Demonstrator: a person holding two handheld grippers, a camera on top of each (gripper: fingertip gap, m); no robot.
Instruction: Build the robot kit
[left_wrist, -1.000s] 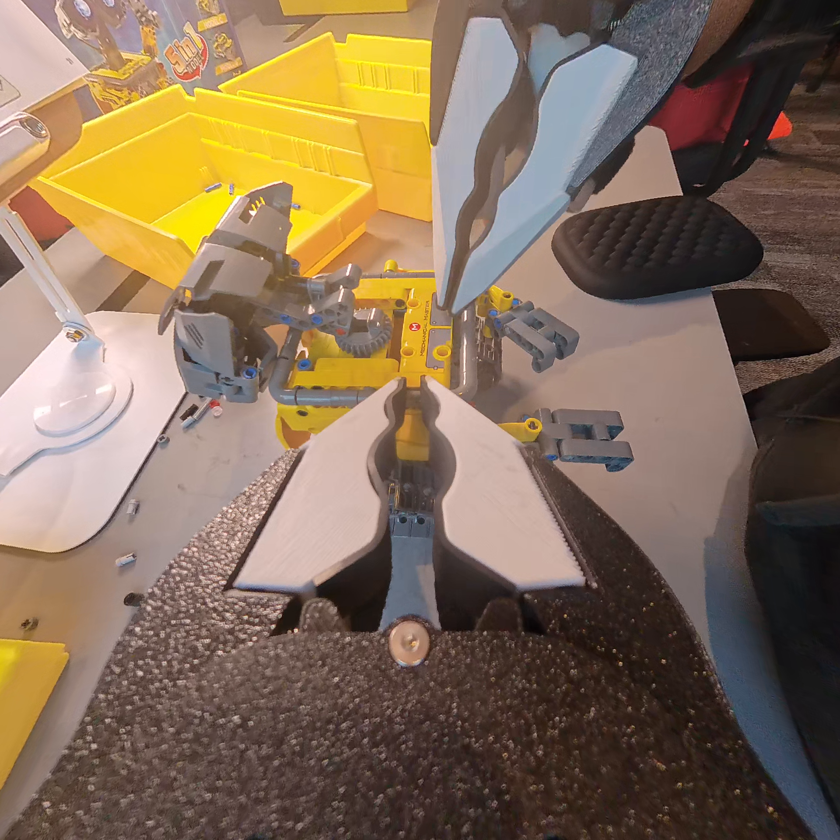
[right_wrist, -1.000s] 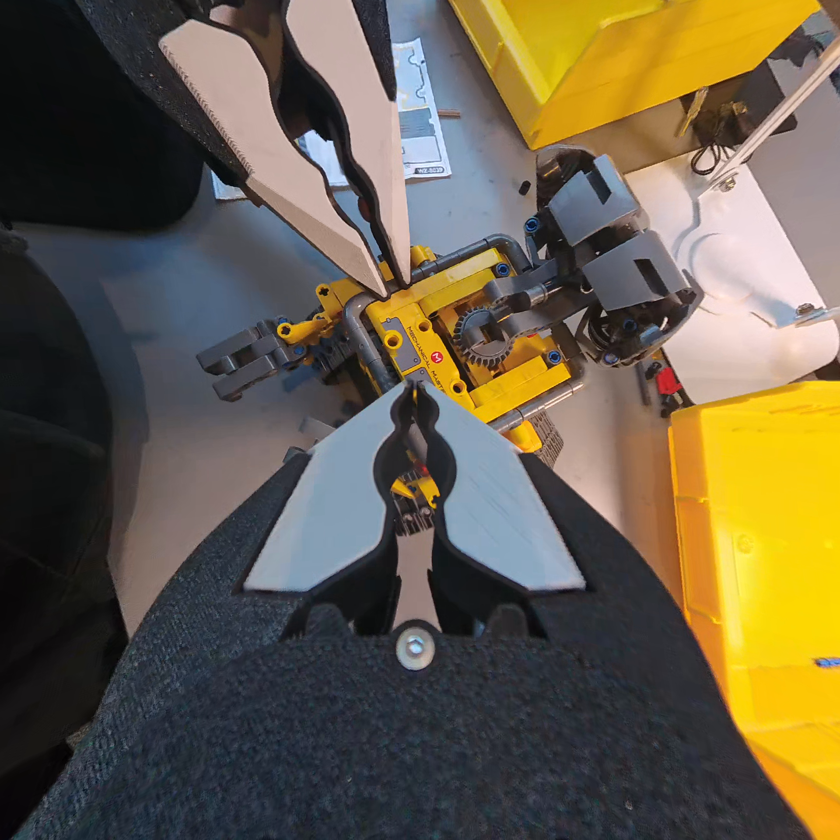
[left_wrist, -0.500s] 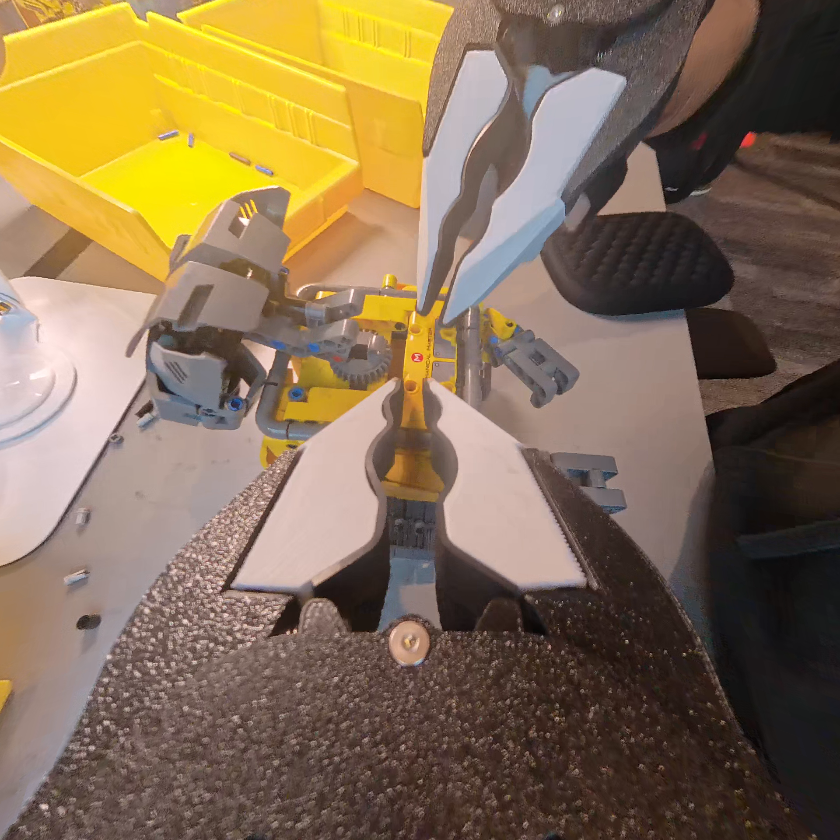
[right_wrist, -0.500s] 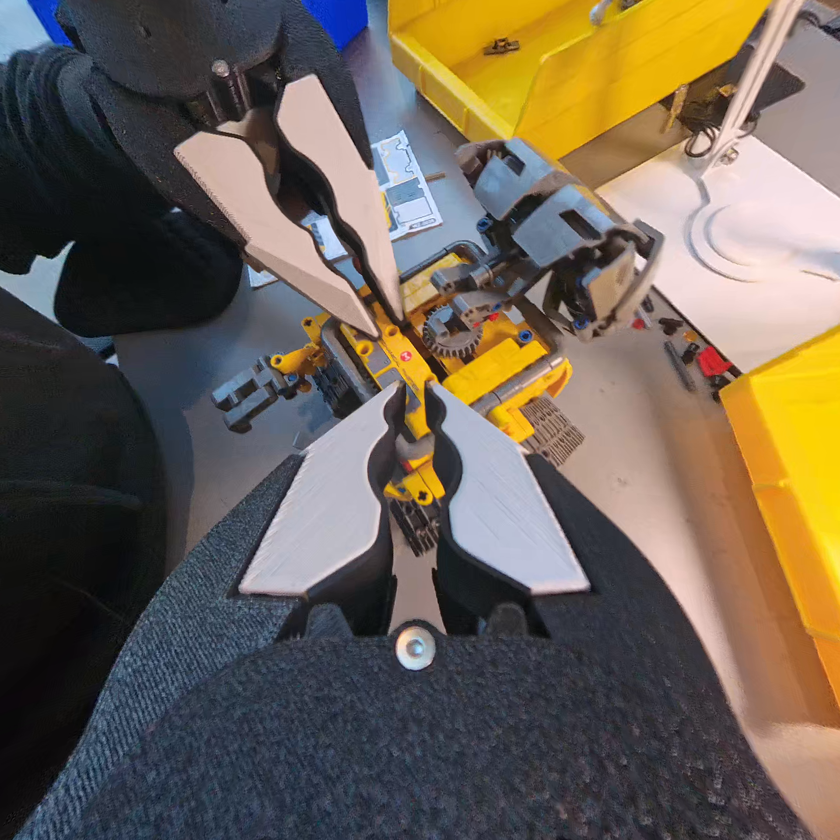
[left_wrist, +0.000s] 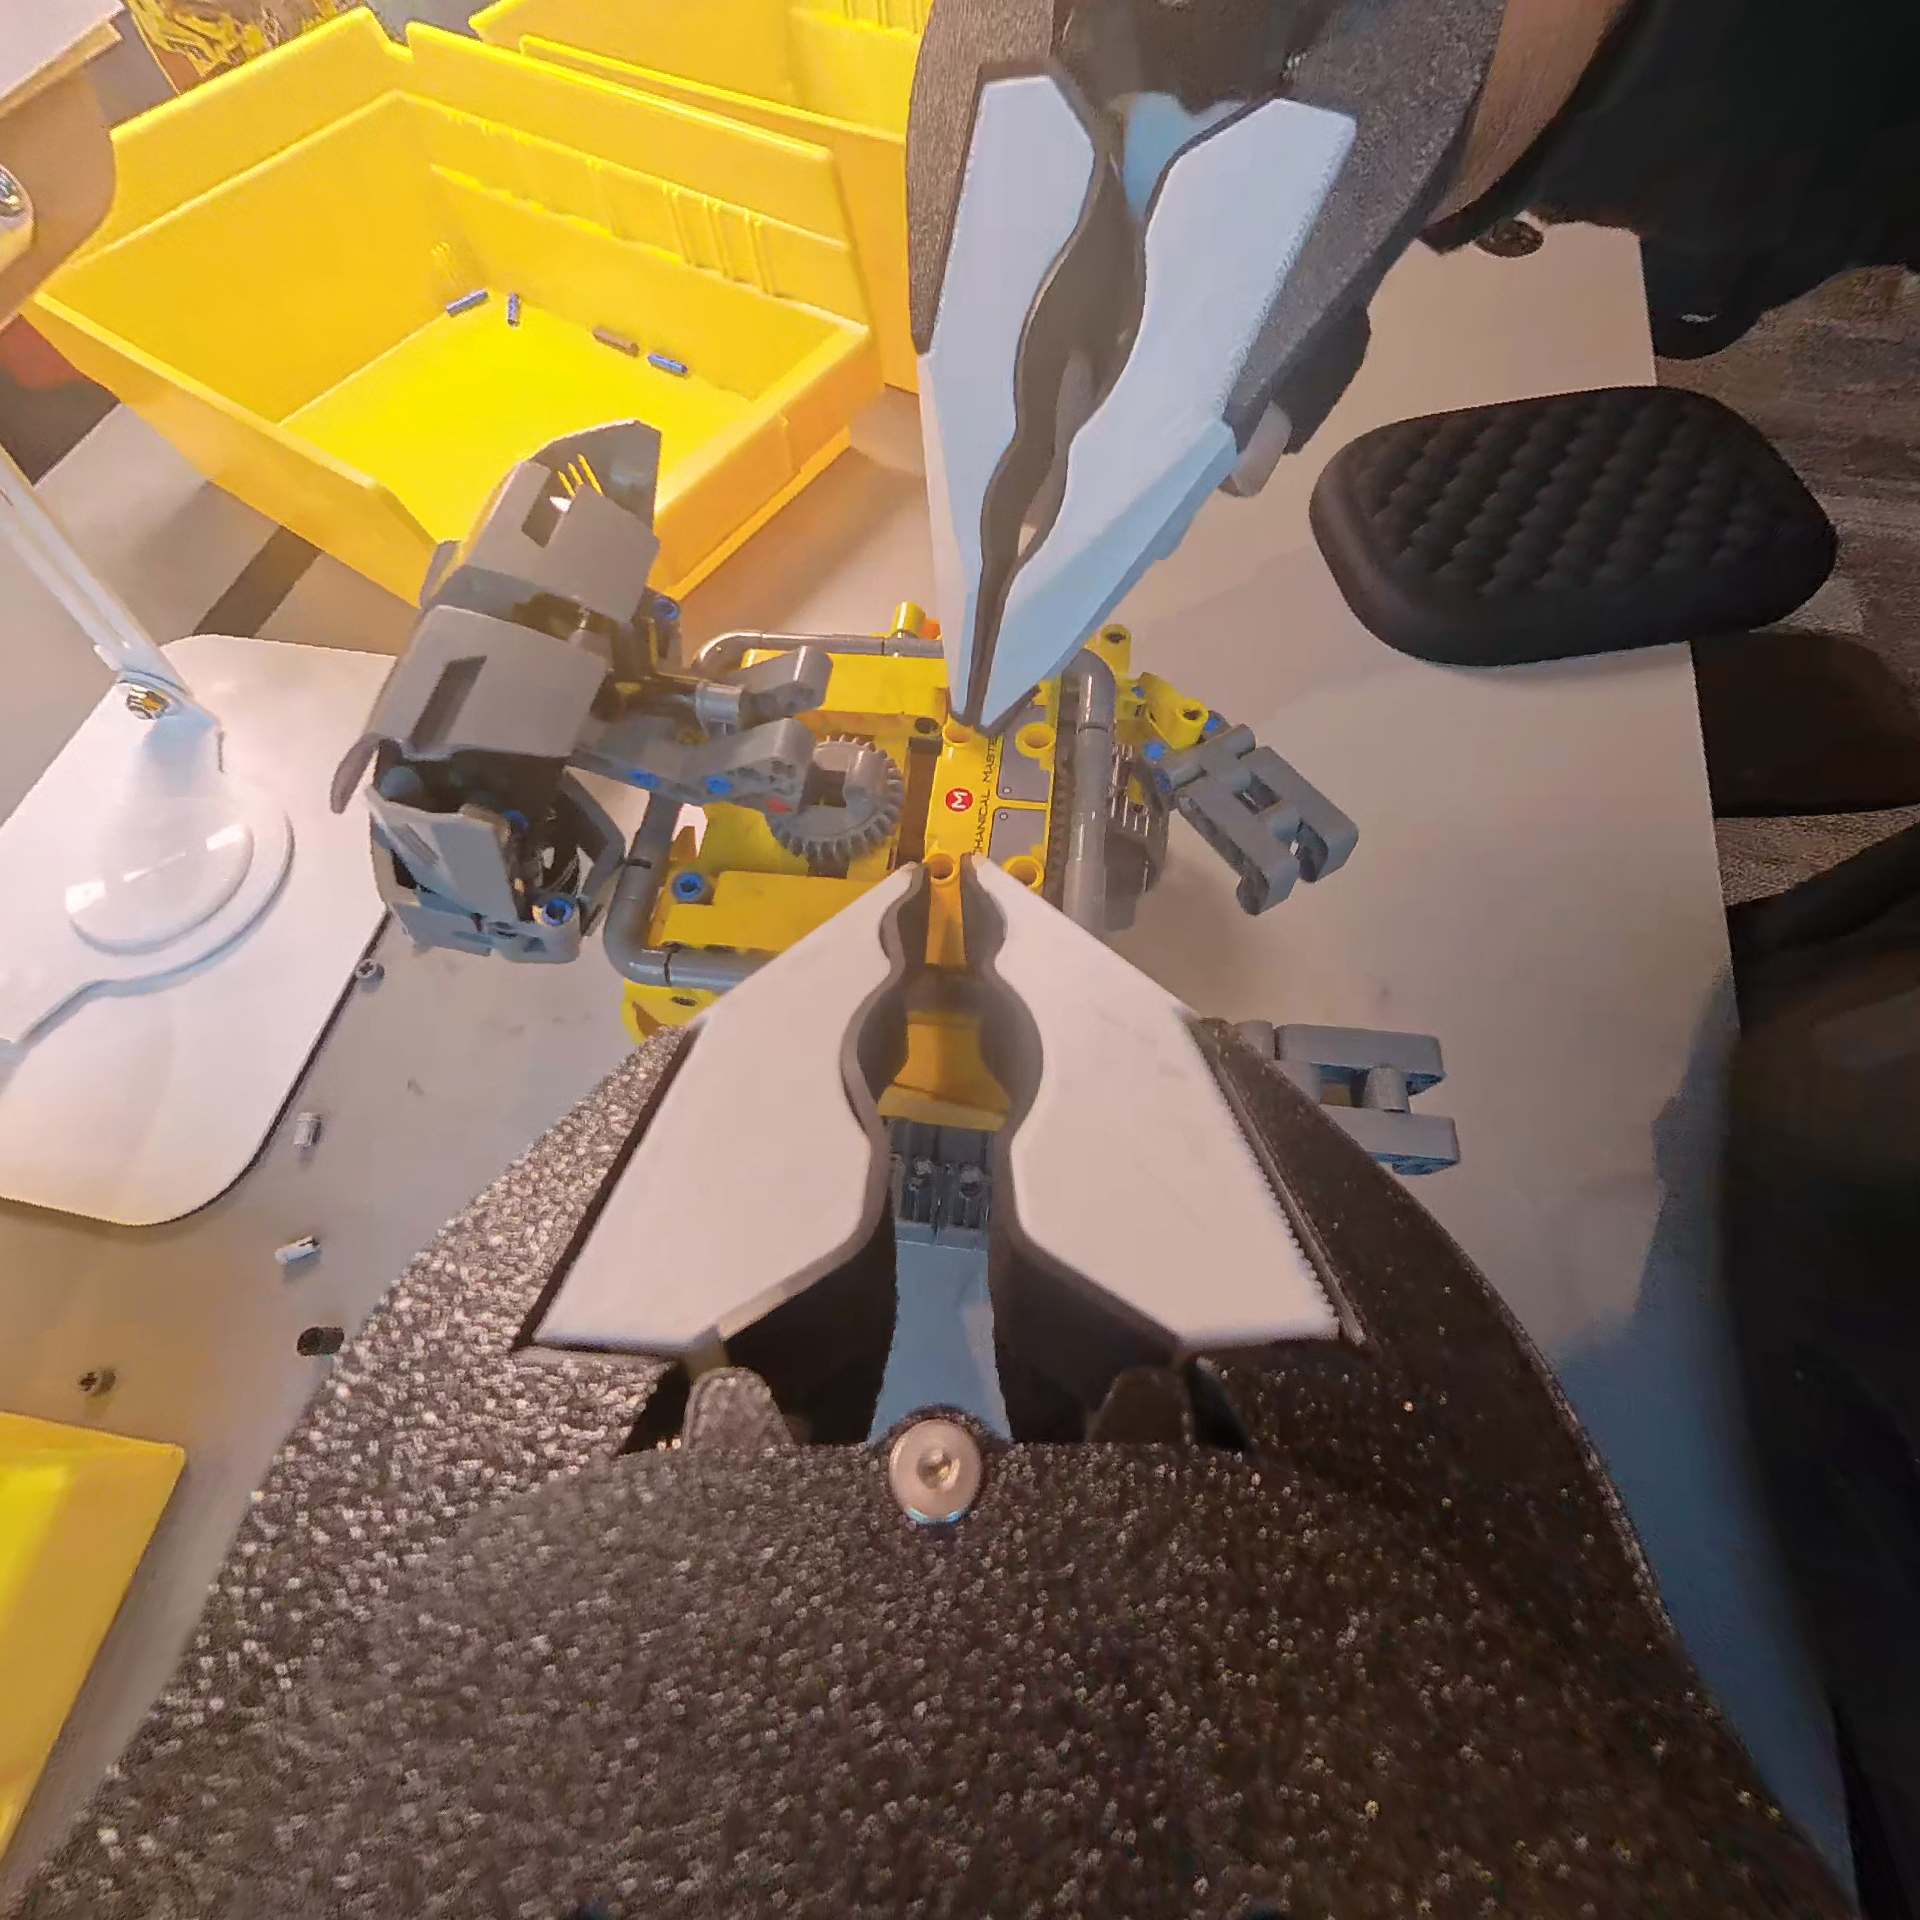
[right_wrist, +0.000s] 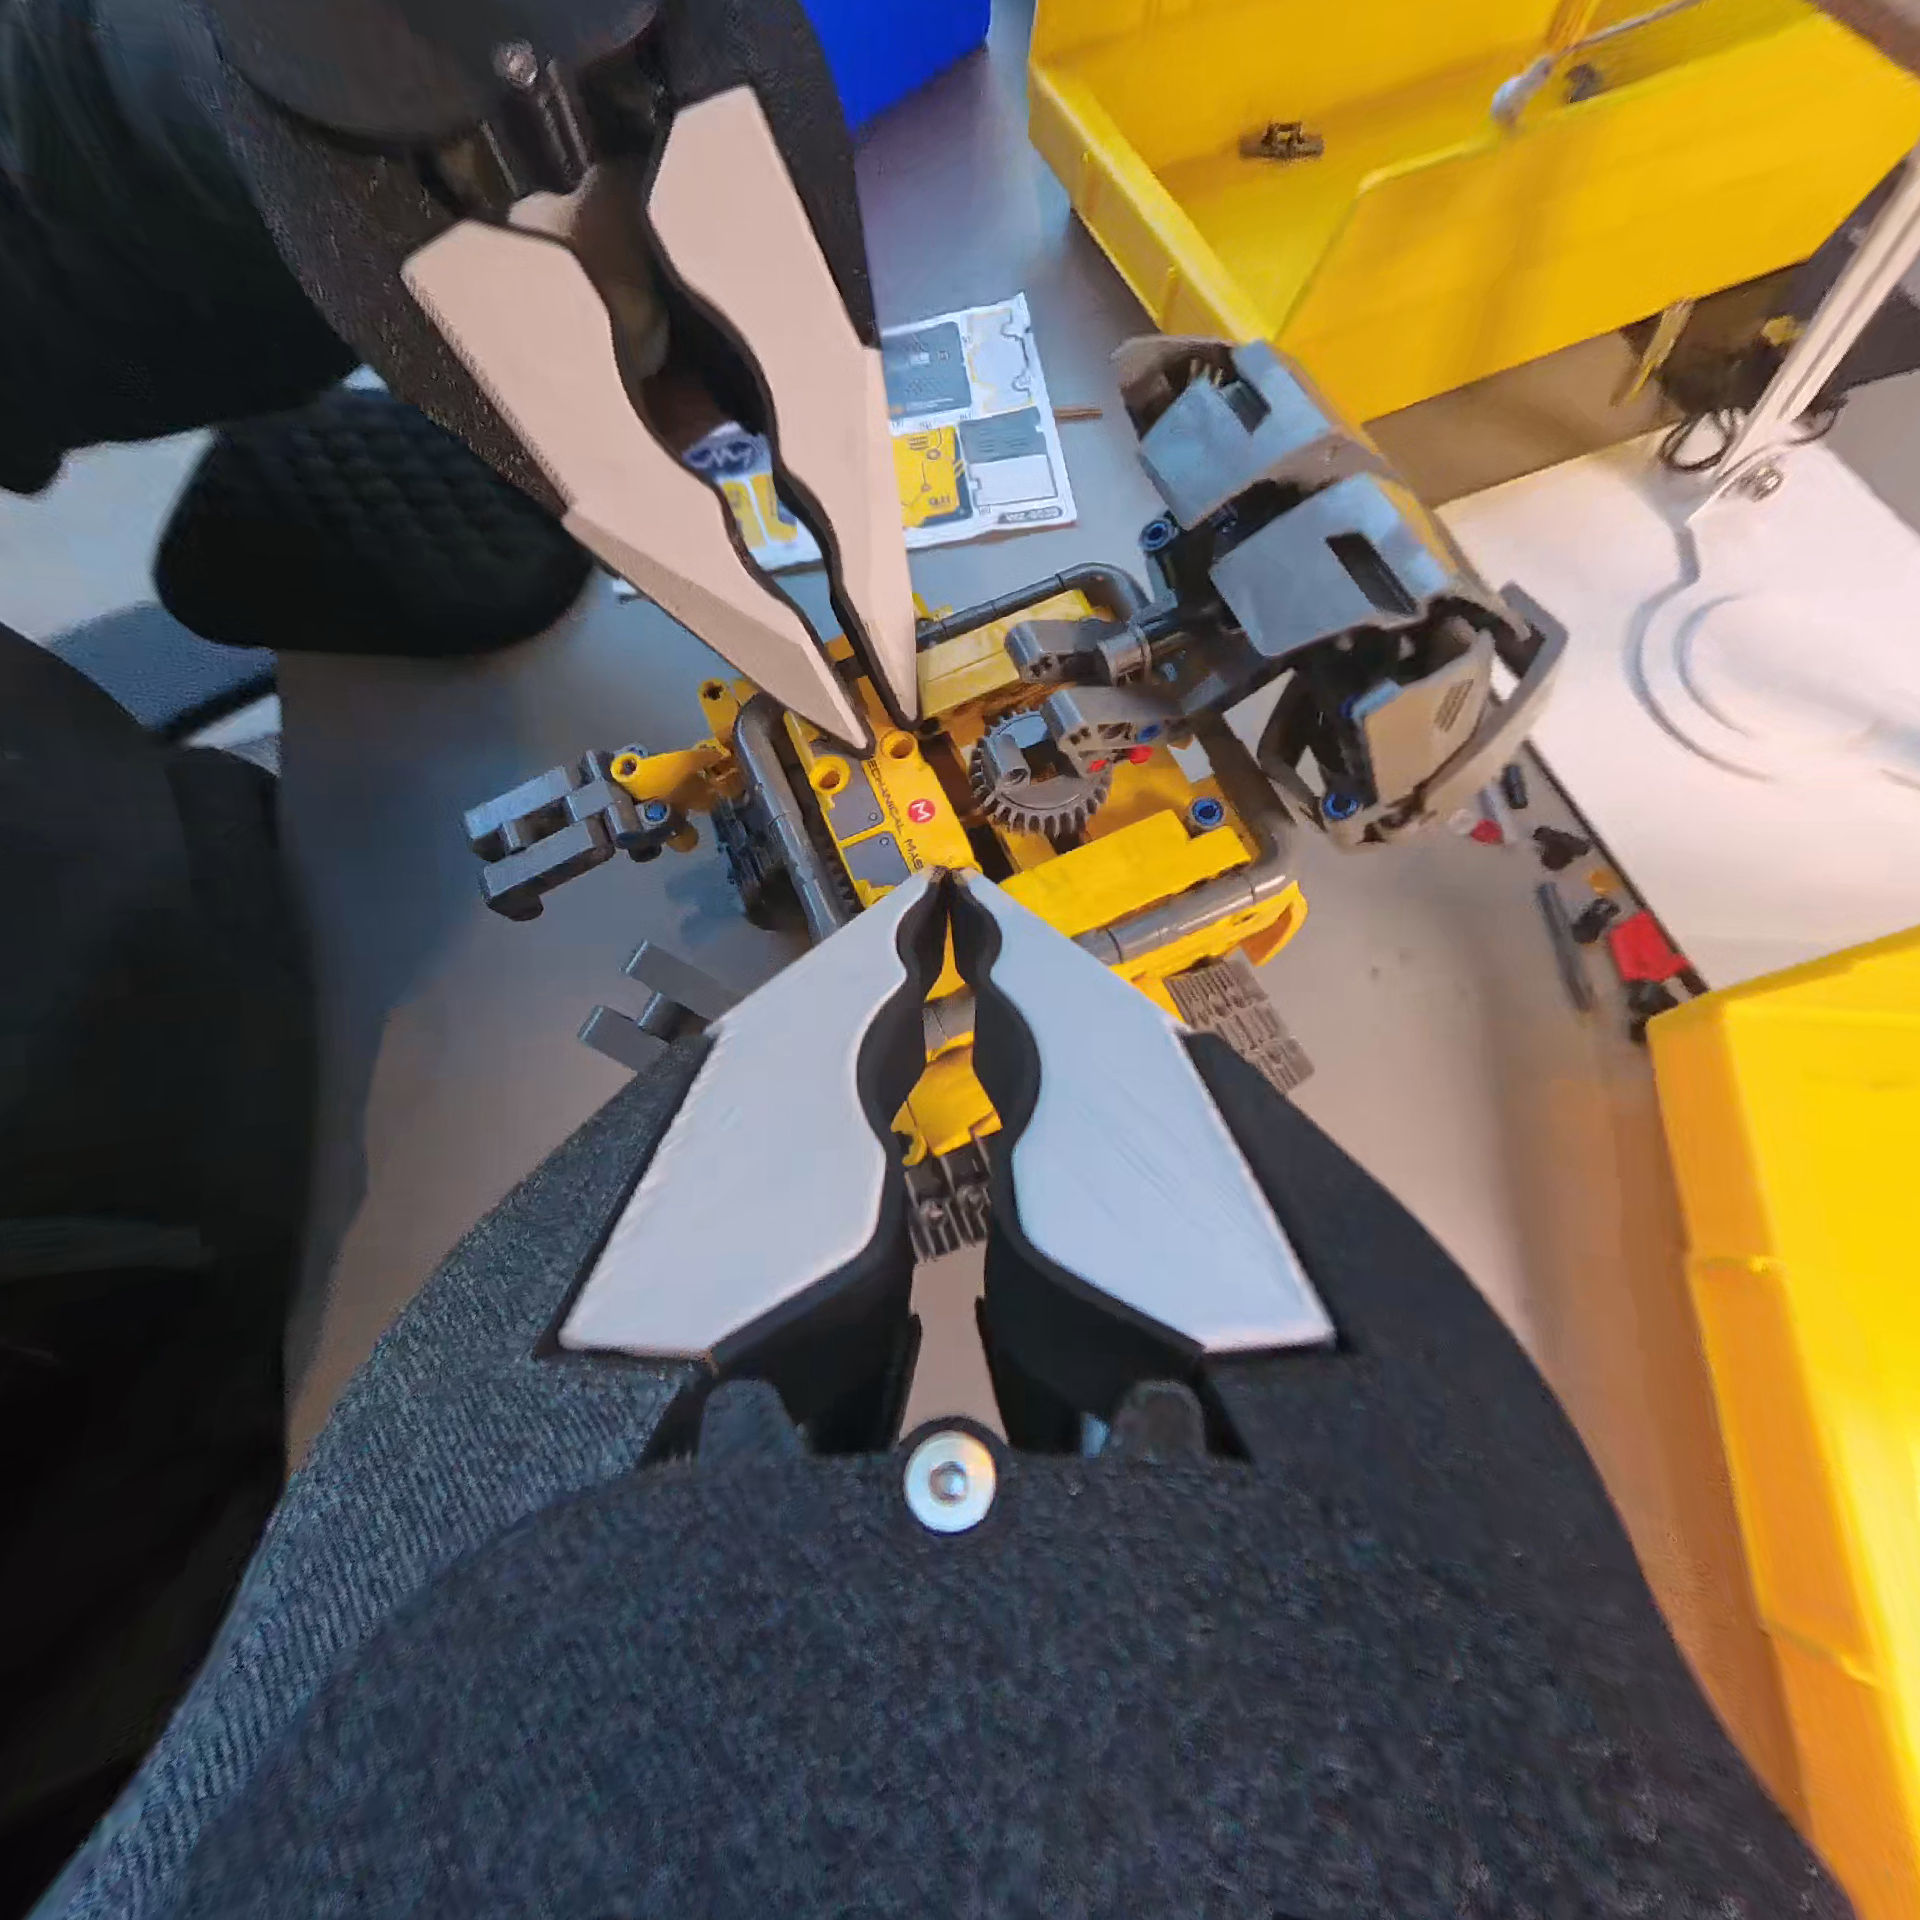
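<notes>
A yellow and grey brick-built vehicle model (left_wrist: 831, 894) stands on the grey table; it also shows in the right wrist view (right_wrist: 1122, 862). It has a grey bucket arm (left_wrist: 509, 727) (right_wrist: 1340, 582) and a grey gear (left_wrist: 842, 795). My left gripper (left_wrist: 940, 873) is shut on the near end of the model's yellow middle strip. My right gripper (right_wrist: 948, 878) is shut on the opposite end of that strip. Each gripper shows in the other's view, coming from the top: the right one (left_wrist: 977, 717), the left one (right_wrist: 888, 732).
Yellow bins stand behind the model (left_wrist: 416, 312) (right_wrist: 1455, 156) and at the right (right_wrist: 1818, 1351). A white stand base (left_wrist: 156, 935) lies beside the bucket. A loose grey piece (left_wrist: 1371, 1101), small parts (right_wrist: 1621, 935), a leaflet (right_wrist: 977, 416) and a black chair armrest (left_wrist: 1569, 530) are nearby. Both grippers' tips are close together, under 4 cm apart. The white stand base (left_wrist: 156, 935) is about equally far from each gripper, around 30 cm.
Both grippers have stayed shut on the yellow strip. The views have shifted and tilted with the model; the right wrist view now shows the bucket arm from a lower angle.
</notes>
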